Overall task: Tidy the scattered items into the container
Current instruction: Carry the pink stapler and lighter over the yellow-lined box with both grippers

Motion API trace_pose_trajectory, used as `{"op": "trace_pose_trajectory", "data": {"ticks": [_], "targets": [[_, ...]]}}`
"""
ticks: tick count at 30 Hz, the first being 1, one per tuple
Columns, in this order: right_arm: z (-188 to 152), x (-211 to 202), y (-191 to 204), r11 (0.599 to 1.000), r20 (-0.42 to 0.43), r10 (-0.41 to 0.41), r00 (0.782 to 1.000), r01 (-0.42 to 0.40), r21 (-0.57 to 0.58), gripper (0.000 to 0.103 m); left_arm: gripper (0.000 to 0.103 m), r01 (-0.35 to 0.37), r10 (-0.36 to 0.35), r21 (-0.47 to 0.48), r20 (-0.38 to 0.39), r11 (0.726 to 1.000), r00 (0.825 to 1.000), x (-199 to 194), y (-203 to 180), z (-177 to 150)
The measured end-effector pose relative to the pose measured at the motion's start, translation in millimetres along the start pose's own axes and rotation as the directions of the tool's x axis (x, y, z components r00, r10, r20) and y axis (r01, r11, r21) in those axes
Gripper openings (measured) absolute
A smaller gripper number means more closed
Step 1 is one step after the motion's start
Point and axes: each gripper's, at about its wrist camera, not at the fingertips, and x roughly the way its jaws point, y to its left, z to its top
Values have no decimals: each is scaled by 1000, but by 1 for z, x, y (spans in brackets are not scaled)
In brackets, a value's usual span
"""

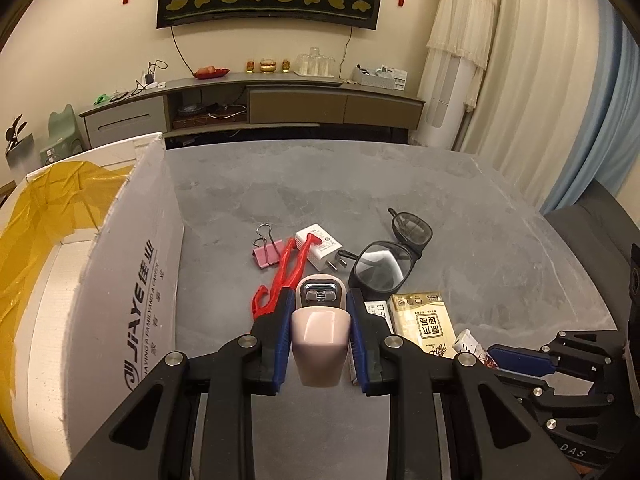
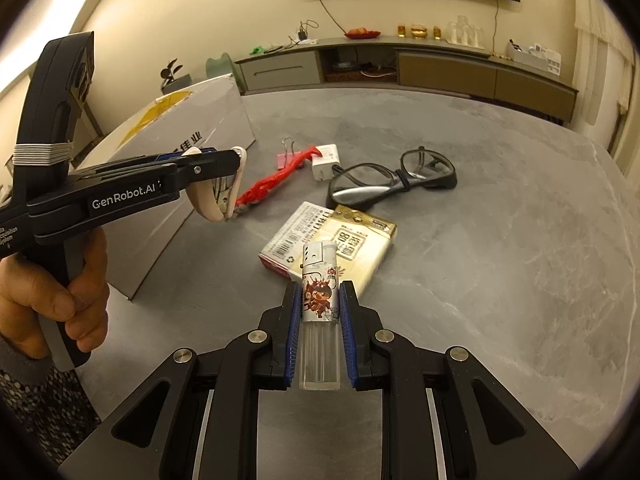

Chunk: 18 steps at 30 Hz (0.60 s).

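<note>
Pinching a pink stapler in the left tool, a lighter in the right tool, above the grey table

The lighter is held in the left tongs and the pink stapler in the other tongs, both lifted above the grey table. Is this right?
Not quite: the sides are swapped. The right wrist view shows the lighter in the right tongs; the pink stapler is in the left tongs. Both are above the grey table.

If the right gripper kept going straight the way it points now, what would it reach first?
Probably the tissue pack, lying just ahead of the lighter that the right gripper holds, beside a small red-edged box. Depth is unclear; if held high, it could pass over towards the glasses.
</note>
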Motion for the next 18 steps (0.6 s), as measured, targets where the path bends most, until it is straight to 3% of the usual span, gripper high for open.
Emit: {"op": "trace_pose_trajectory", "data": {"ticks": [18], "targets": [[29, -8, 46, 998, 61, 5, 998, -2, -56, 20, 27, 25, -23, -14, 77, 1000, 997, -48, 10, 8]]}}
